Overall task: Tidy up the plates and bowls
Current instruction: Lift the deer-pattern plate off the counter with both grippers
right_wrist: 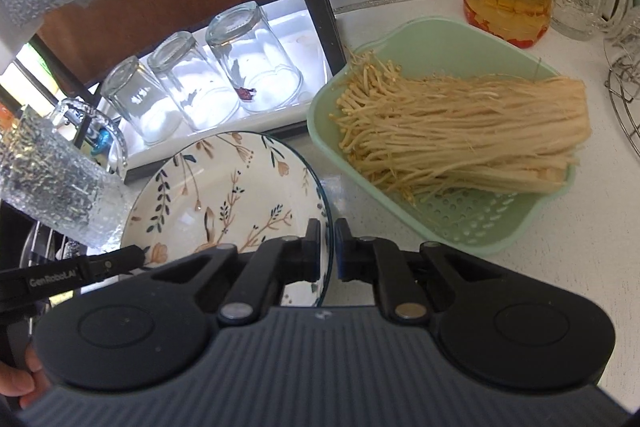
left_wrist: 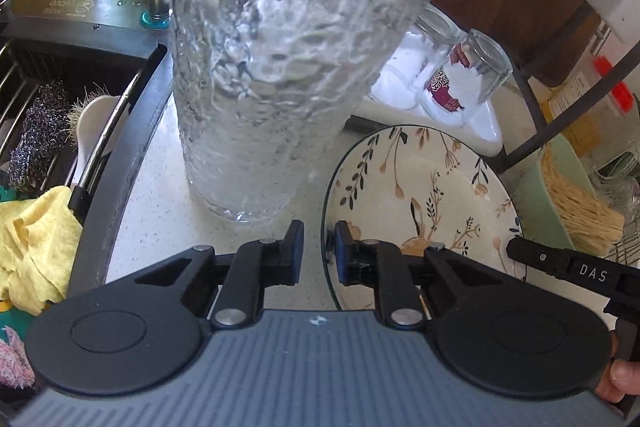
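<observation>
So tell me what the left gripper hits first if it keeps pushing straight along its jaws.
Probably the textured glass tumbler. The left gripper, jaws on the floral plate rim, has it just beyond and slightly left of its line. Depth is unclear; it might graze past onto bare countertop.

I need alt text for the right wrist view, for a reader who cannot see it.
The right claw grips the rim of a floral plate on a white counter. Beside it, a green strainer basket holds enoki mushrooms.
</observation>
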`<state>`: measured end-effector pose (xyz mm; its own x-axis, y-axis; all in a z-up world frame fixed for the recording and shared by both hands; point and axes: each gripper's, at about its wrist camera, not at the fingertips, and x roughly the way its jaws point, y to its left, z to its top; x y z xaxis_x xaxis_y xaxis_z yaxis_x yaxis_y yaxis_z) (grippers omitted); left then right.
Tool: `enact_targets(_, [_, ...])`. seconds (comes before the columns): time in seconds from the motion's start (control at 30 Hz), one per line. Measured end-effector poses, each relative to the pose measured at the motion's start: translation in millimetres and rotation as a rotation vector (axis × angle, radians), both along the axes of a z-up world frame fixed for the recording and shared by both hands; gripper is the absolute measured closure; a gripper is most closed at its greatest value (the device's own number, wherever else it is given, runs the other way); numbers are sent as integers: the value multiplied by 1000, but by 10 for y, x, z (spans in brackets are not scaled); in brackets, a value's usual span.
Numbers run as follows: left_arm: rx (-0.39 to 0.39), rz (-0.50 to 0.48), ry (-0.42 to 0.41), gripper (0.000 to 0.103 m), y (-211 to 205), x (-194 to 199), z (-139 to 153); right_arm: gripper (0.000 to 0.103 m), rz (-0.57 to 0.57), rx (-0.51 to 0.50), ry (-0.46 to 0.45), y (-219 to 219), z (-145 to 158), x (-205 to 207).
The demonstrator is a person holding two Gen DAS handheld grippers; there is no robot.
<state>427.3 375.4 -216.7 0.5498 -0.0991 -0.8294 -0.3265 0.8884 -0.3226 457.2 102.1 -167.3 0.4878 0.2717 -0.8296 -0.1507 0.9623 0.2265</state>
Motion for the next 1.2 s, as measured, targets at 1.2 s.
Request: enact_targets(1.2, [-140,43,63,87,64,-462,-36,92,116,100,34,14,-106,-229])
